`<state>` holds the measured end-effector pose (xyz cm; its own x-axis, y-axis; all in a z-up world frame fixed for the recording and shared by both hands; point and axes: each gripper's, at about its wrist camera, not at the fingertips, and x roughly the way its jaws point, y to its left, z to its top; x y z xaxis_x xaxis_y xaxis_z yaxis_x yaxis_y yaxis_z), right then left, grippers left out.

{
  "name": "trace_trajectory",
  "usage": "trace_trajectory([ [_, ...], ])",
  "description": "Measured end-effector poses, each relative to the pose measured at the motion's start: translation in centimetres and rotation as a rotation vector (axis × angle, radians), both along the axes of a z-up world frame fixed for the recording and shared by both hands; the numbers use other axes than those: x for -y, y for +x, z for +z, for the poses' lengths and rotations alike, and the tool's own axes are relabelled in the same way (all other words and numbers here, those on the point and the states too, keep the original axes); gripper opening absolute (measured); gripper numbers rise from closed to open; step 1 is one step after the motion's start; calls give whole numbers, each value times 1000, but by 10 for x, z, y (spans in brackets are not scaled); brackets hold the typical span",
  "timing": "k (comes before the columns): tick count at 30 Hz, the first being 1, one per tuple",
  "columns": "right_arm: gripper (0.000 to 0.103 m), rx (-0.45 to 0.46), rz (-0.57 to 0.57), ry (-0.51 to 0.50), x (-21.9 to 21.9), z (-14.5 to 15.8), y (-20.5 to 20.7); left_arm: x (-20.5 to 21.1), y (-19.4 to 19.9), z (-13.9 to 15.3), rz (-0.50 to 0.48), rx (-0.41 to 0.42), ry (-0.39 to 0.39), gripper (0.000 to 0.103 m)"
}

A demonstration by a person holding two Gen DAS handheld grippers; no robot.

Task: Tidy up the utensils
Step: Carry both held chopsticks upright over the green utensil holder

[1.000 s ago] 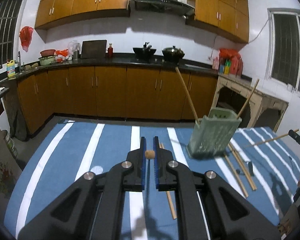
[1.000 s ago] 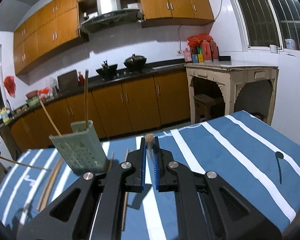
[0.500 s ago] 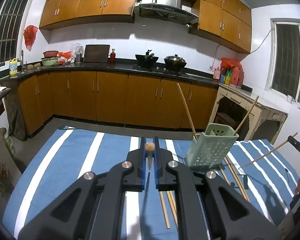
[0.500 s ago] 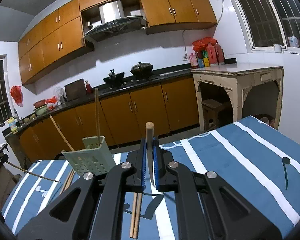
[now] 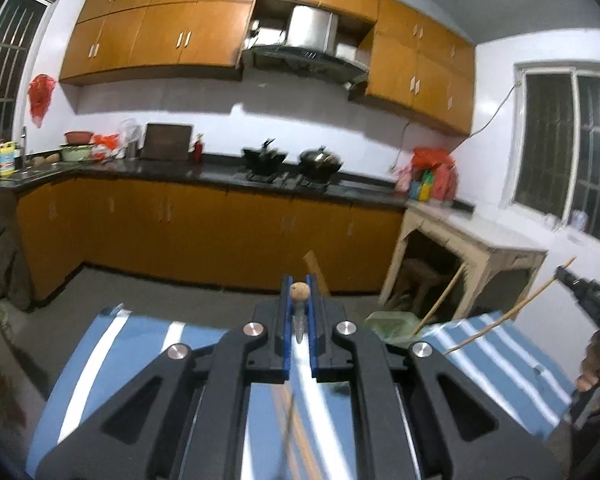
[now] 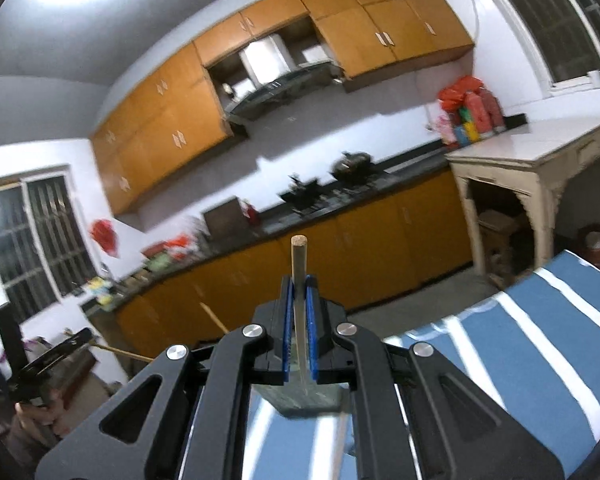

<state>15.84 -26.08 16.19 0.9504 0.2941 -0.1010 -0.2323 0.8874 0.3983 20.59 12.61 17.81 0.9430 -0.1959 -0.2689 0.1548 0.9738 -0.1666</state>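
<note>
Your left gripper (image 5: 299,304) is clamped on a chopstick (image 5: 299,294), whose round end pokes out between the blue pads (image 5: 286,320) at 12 o'clock of the left view. Your right gripper (image 6: 299,308) likewise pinches a chopstick (image 6: 299,264), which stands well past its pads (image 6: 287,320), pointing at 12 o'clock.

Only the left view shows the holder (image 5: 390,326) from the side: a pale green basket at about 3 o'clock of your left claw, on the blue striped cloth (image 5: 512,356). Two sticks (image 5: 440,306) rise out of it, one leaning toward 1 o'clock and one, mostly hidden behind the claw, toward 11 o'clock. That view also catches your right gripper (image 5: 572,278) at the far right edge with its long stick (image 5: 508,314) slanting down toward 8 o'clock over the cloth. More chopsticks lie on the cloth under your left claw, blurred.

Only the right view shows the holder (image 6: 300,398) directly below the right claw, at 6 o'clock, mostly hidden by the claw body; its contents cannot be seen from there. At 8 o'clock of that view your left gripper (image 6: 60,350) appears with its stick (image 6: 120,354) pointing toward 3 o'clock. One stick tip (image 6: 214,318) shows at 9 o'clock of the claw.

A yellow bottle (image 5: 7,158) stands on the counter (image 5: 204,172); its label is too blurred to read. No writing is legible in either view.
</note>
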Motion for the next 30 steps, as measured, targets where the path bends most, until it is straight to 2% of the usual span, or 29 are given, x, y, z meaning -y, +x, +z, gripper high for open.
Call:
trace_trajectory([
  [3, 7, 55, 16, -7, -13, 14, 4, 11, 2, 29, -56, 36, -38, 8],
  [8, 7, 110, 9, -61, -40, 25, 25, 43, 18, 52, -96, 70, -29, 8],
  [13, 7, 109, -33, -140, -58, 21, 48, 67, 42, 67, -82, 134, -32, 8],
  [17, 7, 70, -39, -150, -59, 10, 62, 81, 60, 77, -52, 174, -51, 8],
  [22, 7, 15, -19, -140, -59, -2, 75, 102, 87, 66, -9, 181, -38, 8],
  [30, 7, -49, 18, -154, -67, -18, 85, 121, 129, 14, 10, 67, -16, 8],
])
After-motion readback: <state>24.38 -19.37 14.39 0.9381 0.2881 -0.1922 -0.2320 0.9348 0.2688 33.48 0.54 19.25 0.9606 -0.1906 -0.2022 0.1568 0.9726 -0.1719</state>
